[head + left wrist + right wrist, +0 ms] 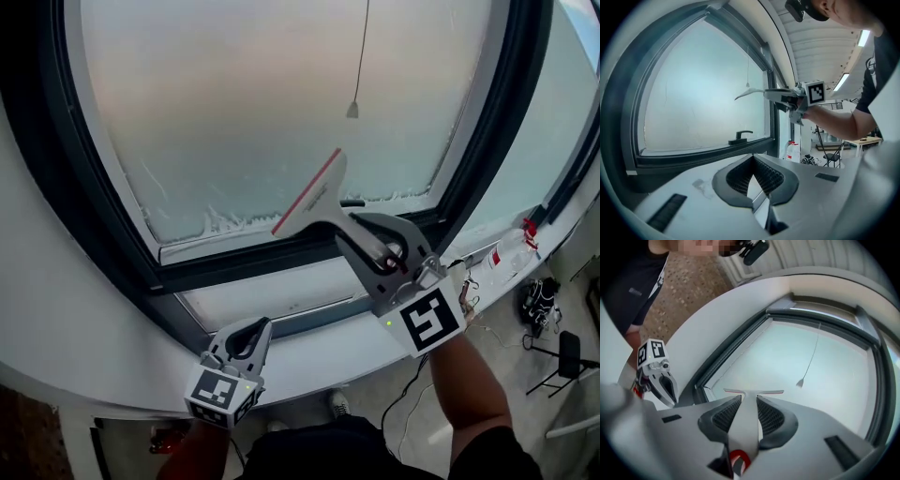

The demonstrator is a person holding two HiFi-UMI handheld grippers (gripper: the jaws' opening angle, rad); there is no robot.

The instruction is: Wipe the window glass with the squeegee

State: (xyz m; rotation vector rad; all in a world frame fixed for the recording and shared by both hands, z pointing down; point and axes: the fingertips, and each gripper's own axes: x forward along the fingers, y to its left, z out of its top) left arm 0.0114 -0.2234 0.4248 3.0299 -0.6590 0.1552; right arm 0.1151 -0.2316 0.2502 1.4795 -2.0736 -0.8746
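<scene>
Near the lower edge of the window glass (pixel 262 94), the right gripper (pixel 370 234) clamps the squeegee (pixel 314 197) by its handle, with the blade close to the pane. Haze covers the whole pane, so most of the wiping seems undone. By the sill, the left gripper (pixel 251 330) sits closed on nothing.

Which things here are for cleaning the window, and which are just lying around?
For the job:
- squeegee, clamped in the right tool
- window glass

Just about:
- left tool, shut on nothing, away from the glass
- window handle
- pull cord hanging in front of the pane
- white jug with a red cap
</scene>
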